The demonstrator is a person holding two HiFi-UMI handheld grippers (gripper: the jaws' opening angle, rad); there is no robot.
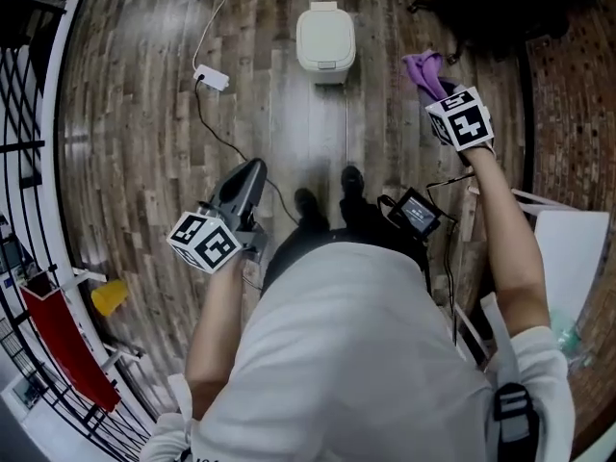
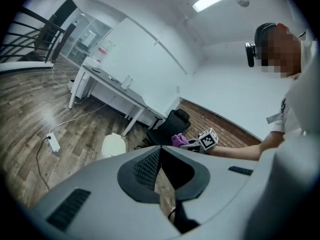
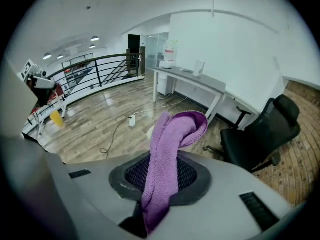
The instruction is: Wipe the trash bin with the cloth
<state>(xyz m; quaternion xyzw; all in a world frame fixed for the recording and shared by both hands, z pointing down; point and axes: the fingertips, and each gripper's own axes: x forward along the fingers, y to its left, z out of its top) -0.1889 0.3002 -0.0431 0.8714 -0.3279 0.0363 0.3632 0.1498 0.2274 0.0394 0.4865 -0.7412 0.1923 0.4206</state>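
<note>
Head view: white trash bin (image 1: 325,38) on the wood floor (image 1: 144,142) ahead, lid (image 1: 324,29) down, well apart from both grippers. Right gripper view: jaws clamped on the purple cloth (image 3: 167,159), loose end flopped forward. Left gripper view: jaws of the left gripper (image 2: 161,156) together at the tips, nothing between.

Step judged as approach; wiping not yet begun.

Next: step closer, lower the right gripper (image 1: 435,89), press the cloth onto the lid, then sweep across.
</note>
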